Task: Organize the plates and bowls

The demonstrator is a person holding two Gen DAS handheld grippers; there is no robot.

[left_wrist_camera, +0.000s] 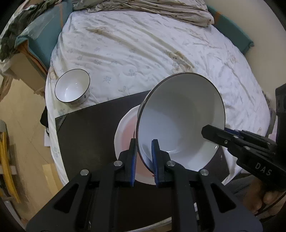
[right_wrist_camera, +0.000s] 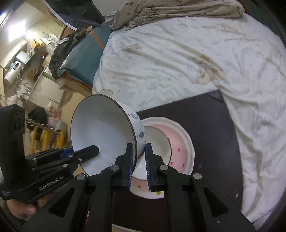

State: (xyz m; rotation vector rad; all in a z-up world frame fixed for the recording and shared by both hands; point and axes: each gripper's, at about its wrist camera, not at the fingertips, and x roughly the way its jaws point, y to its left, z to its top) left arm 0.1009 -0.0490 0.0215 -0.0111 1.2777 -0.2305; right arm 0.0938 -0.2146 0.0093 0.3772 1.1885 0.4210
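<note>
We see open bedsheet (left_wrist_camera: 143,53) beyond the dark board (left_wrist_camera: 85,135). The raised large bowl (left_wrist_camera: 180,121) blocks passage above the pink plate (right_wrist_camera: 180,141); a small bowl (left_wrist_camera: 72,88) occupies the sheet's left edge, possibly overhanging.

Large bowl (left_wrist_camera: 178,125) pinched by both tools, above pink plate (left_wrist_camera: 125,128), dark board (left_wrist_camera: 85,135)

A bed (left_wrist_camera: 143,53) fills most of the frame, covered by a rumpled white quilt (right_wrist_camera: 178,58) with faint flowers and brown stains. At the top edge lies a bunched beige blanket (left_wrist_camera: 160,10). Low in the middle a dark board (left_wrist_camera: 85,135) lies flat on the quilt, bearing a white and pink plate (right_wrist_camera: 180,137). At left a small white bowl (left_wrist_camera: 72,89) stands upright on the quilt, just beyond the board's corner.
</note>
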